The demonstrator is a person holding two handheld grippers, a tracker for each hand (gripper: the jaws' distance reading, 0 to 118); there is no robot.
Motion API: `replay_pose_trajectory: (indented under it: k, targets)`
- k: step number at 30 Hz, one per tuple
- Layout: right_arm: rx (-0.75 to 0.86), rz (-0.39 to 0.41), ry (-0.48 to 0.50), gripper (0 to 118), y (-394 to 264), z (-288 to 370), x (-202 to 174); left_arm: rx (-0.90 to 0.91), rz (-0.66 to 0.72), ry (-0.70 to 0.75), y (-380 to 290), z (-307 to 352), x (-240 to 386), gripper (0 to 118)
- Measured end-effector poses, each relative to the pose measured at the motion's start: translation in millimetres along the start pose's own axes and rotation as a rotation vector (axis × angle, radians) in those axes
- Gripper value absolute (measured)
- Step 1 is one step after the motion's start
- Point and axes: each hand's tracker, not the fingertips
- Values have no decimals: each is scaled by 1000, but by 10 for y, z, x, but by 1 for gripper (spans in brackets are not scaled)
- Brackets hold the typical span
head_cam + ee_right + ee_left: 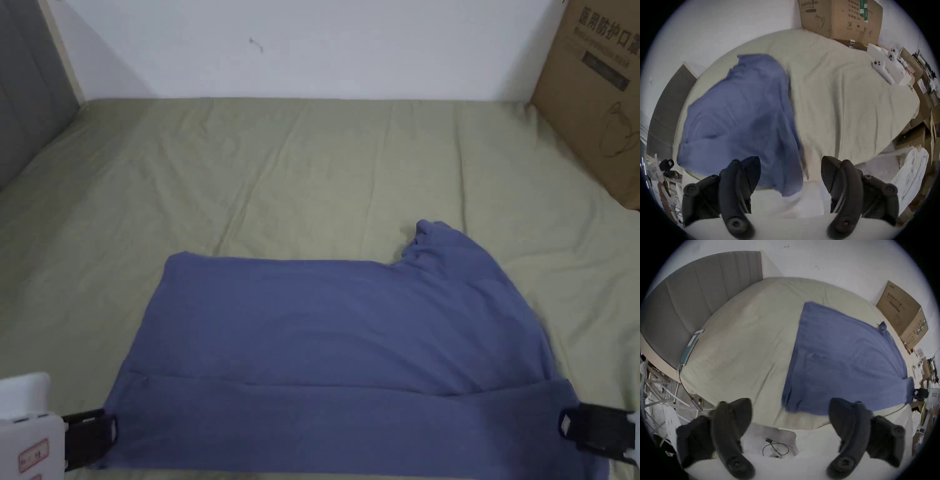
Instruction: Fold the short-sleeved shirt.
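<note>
on the bed point(325, 162) in front of you, the blue short-sleeved shirt point(337, 350) lies spread on the pale green sheet, its near strip folded over as a band along the front edge and one sleeve point(437, 240) bunched up at the far right. from your head view you see the left tongs point(94, 434) at the shirt's near left corner and the right tongs point(594, 428) at its near right corner, each just beside or touching the cloth edge; you cannot tell from there whether either bites it. your left gripper view shows what the head view cuts off: the left tongs point(791, 410) with jaws spread wide, nothing between them, the shirt's corner lying just beyond the right jaw, plus a grey padded headboard point(696, 296), a flat device point(691, 345) at the bed's edge and a black cable point(774, 447) on the floor. your right gripper view shows the right tongs point(791, 168) also wide apart, the shirt's hanging corner in the gap but not pressed by both jaws, and two white controllers point(883, 69) on the bed's far side. the brown cardboard box point(594, 94) stands at the bed's far right corner against the wall; what it holds is hidden.
</note>
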Motion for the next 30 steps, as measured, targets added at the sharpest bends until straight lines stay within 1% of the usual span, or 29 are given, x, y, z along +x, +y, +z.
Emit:
replay_pose_trajectory:
  k: [1, 2, 3, 4, 5, 6, 9, 11, 13, 17, 19, 20, 21, 22, 23, 24, 25, 30]
  targets:
    - [27, 22, 16, 72, 84, 42, -47, 11, -8, -2, 47, -2, 47, 60]
    - [54, 44, 36, 46, 160, 69, -104, 19, -19, -12, 92, -21, 95, 28]
    - [43, 19, 11, 0, 187, 56, -161, 33, -39, -8, 135, -45, 145, 0]
    - [51, 25, 6, 0, 252, 38, -183, 27, -44, -10, 172, -67, 203, 0]
    - [41, 36, 42, 0, 291, 3, -192, 21, -49, -16, 209, -105, 238, 0]
    - [48, 33, 61, 0, 293, -2, -278, 19, -51, -21, 244, -142, 271, 0]
    - [31, 45, 44, 0, 410, -178, -337, 22, -50, -28, 347, -221, 380, 0]
    - [27, 39, 51, 0, 548, -278, -371, 28, -55, -33, 453, -267, 438, 0]
    - [33, 37, 59, 0, 749, -419, -398, 30, -66, -34, 576, -351, 515, 0]
    - [56, 83, 43, 0, 1241, -766, -508, 30, -88, -31, 806, -571, 662, 0]
    - [44, 82, 33, 0, 1550, -986, -571, 23, -93, -34, 906, -705, 734, 0]
    - [38, 79, 33, 8, 1672, -1091, -573, 19, -93, -37, 937, -760, 767, 0]
    - [22, 72, 40, 31, 1810, -1224, -576, 16, -93, -41, 973, -821, 794, 0]
    - [7, 71, 44, 68, 1946, -1351, -593, 10, -92, -46, 1006, -882, 816, 0]
    - [4, 72, 30, 86, 2048, -1451, -609, 5, -92, -48, 1031, -932, 834, 0]
    - [-13, 85, 3, 88, 2150, -1571, -623, -1, -96, -49, 1047, -990, 858, 0]
    - [-21, 104, 0, 88, 2233, -1686, -627, -9, -101, -46, 1065, -1042, 874, 0]
    - [-87, 150, -43, 88, 2418, -2148, -644, -39, -112, -32, 1084, -1205, 901, 0]
